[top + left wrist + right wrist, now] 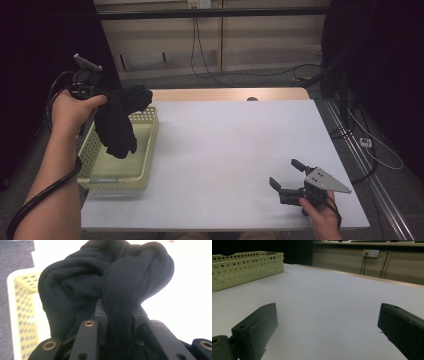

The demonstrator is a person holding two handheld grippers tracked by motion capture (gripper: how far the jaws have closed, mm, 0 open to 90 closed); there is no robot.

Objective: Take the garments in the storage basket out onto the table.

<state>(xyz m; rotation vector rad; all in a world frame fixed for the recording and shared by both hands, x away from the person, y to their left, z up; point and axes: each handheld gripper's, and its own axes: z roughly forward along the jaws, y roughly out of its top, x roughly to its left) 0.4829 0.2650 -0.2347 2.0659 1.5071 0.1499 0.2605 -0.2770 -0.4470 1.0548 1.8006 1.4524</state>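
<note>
A black fleece cloth (120,122) hangs bunched over the pale yellow perforated basket (152,135) at the table's left edge. My left gripper (106,102) is shut on its upper part, held up in the person's hand above the basket. In the left gripper view the cloth (107,282) is pinched between the jaws of the left gripper (117,312), with the basket (22,315) below to the left. My right gripper (285,173) rests low near the table's front right, open with nothing between its jaws. The right gripper view shows that gripper (328,317) with its jaws wide apart over bare table.
The white table top (230,145) stretches between the basket and the right gripper. In the right gripper view the basket (244,267) stands at the far left. Beyond the table's far wooden edge are cabinets and cables (200,50). More cables lie on the floor at right (370,145).
</note>
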